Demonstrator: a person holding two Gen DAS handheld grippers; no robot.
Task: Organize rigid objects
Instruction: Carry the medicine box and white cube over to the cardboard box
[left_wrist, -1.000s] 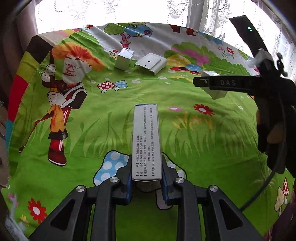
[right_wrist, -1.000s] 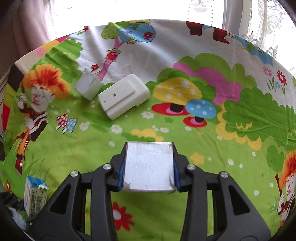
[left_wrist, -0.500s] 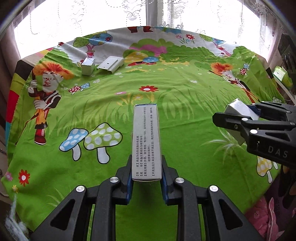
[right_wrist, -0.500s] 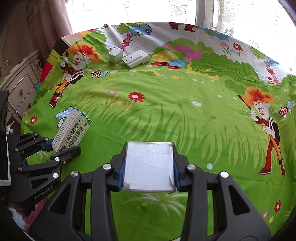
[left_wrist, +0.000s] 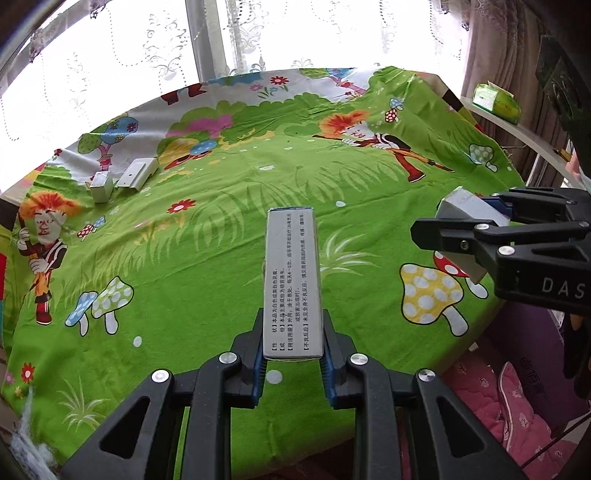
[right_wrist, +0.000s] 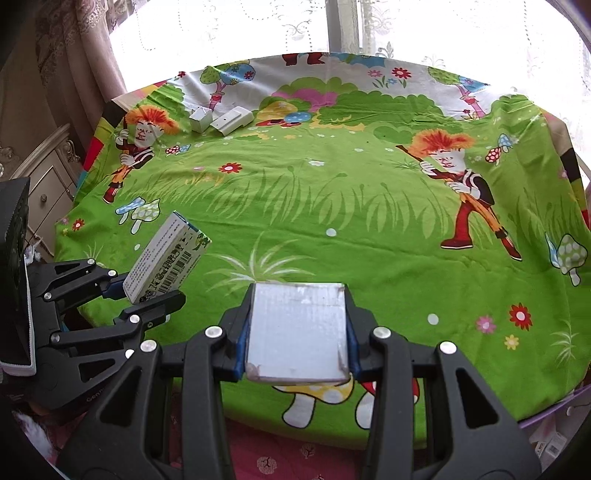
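Observation:
My left gripper (left_wrist: 291, 352) is shut on a long narrow box with printed text (left_wrist: 291, 280), held out over the near part of the cartoon tablecloth (left_wrist: 207, 266). In the right wrist view the same left gripper (right_wrist: 147, 291) and its long box (right_wrist: 166, 258) show at the lower left. A flat grey-white box (right_wrist: 297, 332) is clamped in my right gripper (right_wrist: 297, 349), which hovers by the table's near edge. From the left wrist, the right gripper (left_wrist: 476, 230) and that grey box (left_wrist: 461, 210) appear at the right.
A small white box (left_wrist: 101, 184) and a white flat device (left_wrist: 138, 173) lie side by side at the table's far left. A green pack (left_wrist: 495, 101) rests on a white shelf to the right. A cabinet (right_wrist: 48, 184) stands left; pink bedding (left_wrist: 517, 387) lies below the near edge.
Both grippers have drawn back from the two white items toward the table's near edge, each still holding its box. The two items now look small and far.

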